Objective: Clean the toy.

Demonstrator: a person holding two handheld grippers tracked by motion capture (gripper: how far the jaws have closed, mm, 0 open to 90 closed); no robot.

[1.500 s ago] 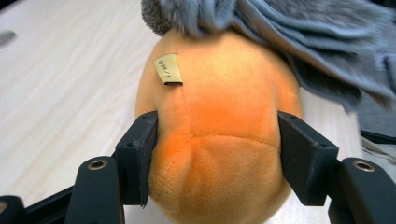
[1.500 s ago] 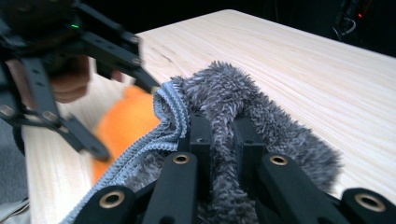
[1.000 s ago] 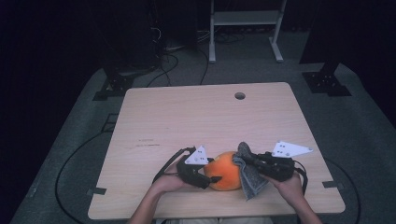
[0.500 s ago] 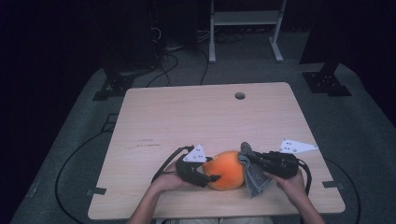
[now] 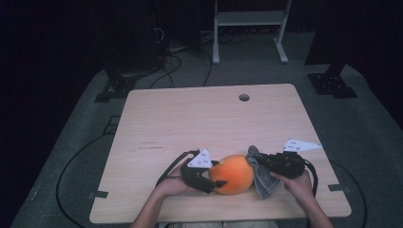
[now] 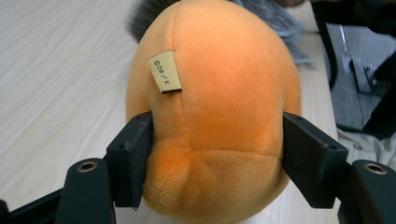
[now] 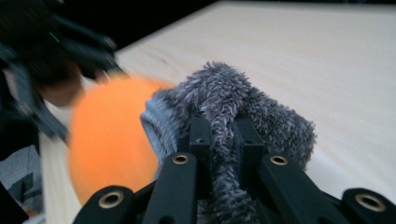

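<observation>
An orange plush ball [image 5: 233, 173] lies near the table's front edge. My left gripper [image 5: 217, 176] is shut on it from the left. In the left gripper view the two jaws press into the sides of the plush ball [image 6: 224, 93], left gripper [image 6: 217, 149], below a small sewn label [image 6: 164, 71]. My right gripper [image 5: 256, 159] is shut on a grey fuzzy cloth [image 5: 263, 183] that hangs against the ball's right side. The right gripper view shows the cloth [image 7: 224, 102] bunched between the jaws of the right gripper [image 7: 223, 135], with the blurred ball [image 7: 109, 135] just left of it.
The light wooden table [image 5: 190, 123] has a small round hole [image 5: 244, 97] near its far edge. Cables trail from both grippers over the front edge. Dark stands and a white frame stand on the grey floor beyond the table.
My right gripper has shifted a little to the right and back with the cloth, rubbing along the ball's right side. The left gripper and the ball have stayed put.
</observation>
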